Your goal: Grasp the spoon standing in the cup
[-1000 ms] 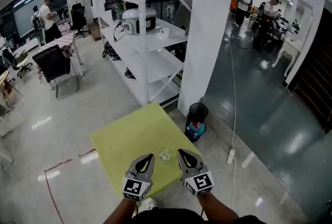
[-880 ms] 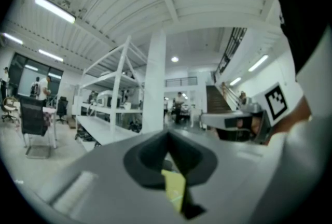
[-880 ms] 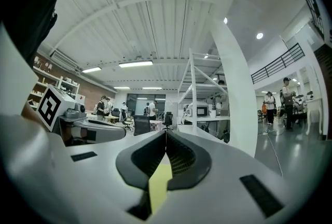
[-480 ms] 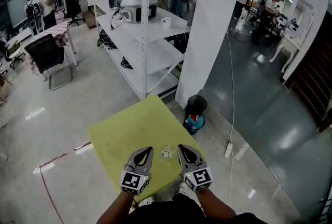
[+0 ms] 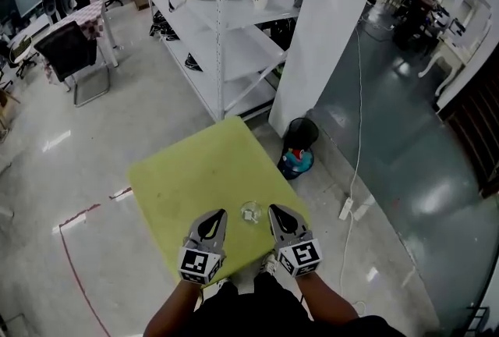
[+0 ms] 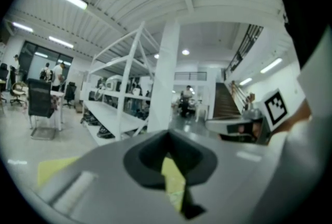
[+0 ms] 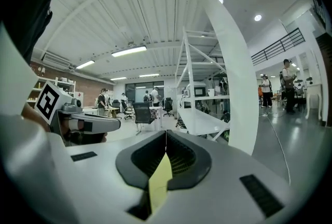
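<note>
A small clear cup [image 5: 250, 212] stands near the front edge of the yellow-green table [image 5: 195, 172], with a thin spoon in it that is too small to make out well. My left gripper [image 5: 216, 215] hangs just left of the cup and my right gripper [image 5: 277, 211] just right of it, both apart from it. Seen along its own jaws, the left gripper [image 6: 167, 136] is shut with nothing in it, and the right gripper [image 7: 166, 141] is shut and empty too. Neither gripper view shows the cup.
A white shelving rack [image 5: 222, 31] and a white pillar [image 5: 327, 23] stand beyond the table. A black bin [image 5: 299, 142] sits by the table's right corner. A cable and power strip [image 5: 345, 208] lie on the floor at right. A chair [image 5: 70, 54] stands far left.
The head view has tipped further down, so the table and cup sit higher in the picture. Both grippers stay shut on either side of the cup.
</note>
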`<state>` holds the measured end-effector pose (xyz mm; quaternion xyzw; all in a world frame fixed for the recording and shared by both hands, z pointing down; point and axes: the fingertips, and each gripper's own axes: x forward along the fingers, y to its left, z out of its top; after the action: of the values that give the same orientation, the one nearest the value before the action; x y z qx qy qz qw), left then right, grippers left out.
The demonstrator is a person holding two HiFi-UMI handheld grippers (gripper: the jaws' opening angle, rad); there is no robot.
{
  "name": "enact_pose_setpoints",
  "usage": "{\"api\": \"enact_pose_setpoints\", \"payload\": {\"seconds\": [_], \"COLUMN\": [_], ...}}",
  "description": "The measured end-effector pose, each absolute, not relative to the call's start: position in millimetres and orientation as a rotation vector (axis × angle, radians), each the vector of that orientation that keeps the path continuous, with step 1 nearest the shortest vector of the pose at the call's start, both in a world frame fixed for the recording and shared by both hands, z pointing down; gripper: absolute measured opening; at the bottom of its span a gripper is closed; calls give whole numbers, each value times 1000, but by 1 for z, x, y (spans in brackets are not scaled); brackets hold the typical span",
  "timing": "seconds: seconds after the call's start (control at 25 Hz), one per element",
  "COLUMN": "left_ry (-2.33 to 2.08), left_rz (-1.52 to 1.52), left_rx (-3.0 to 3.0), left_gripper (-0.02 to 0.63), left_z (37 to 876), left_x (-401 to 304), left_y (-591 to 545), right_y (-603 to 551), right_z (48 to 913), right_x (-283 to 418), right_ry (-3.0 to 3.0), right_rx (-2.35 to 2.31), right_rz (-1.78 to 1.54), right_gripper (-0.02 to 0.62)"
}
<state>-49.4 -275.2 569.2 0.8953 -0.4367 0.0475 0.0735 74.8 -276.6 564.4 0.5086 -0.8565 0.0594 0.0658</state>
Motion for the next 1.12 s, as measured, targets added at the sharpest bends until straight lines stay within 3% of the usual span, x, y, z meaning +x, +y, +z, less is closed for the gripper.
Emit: {"api": "enact_pose_setpoints", "payload": {"seconds": [0.84,0.96,1.12], "left_ry": [-1299,-1299,-1310], "left_rz": [291,300,272], "left_rx": [2547,2537,2492], "left_gripper": [6,6,6], "left_z": [639,643,643], "left_x": [-35,-39,-40], "left_y": [-261,-260,-261], "right_y": [-247,-247,-250], "right_z": [709,727,745], "right_x": [60,56,57], "right_ry": [-2453,-2423,-2392], "right_rx": [1193,1183,1180], "right_rz": [385,403,424], "right_gripper": [11,80,101]}}
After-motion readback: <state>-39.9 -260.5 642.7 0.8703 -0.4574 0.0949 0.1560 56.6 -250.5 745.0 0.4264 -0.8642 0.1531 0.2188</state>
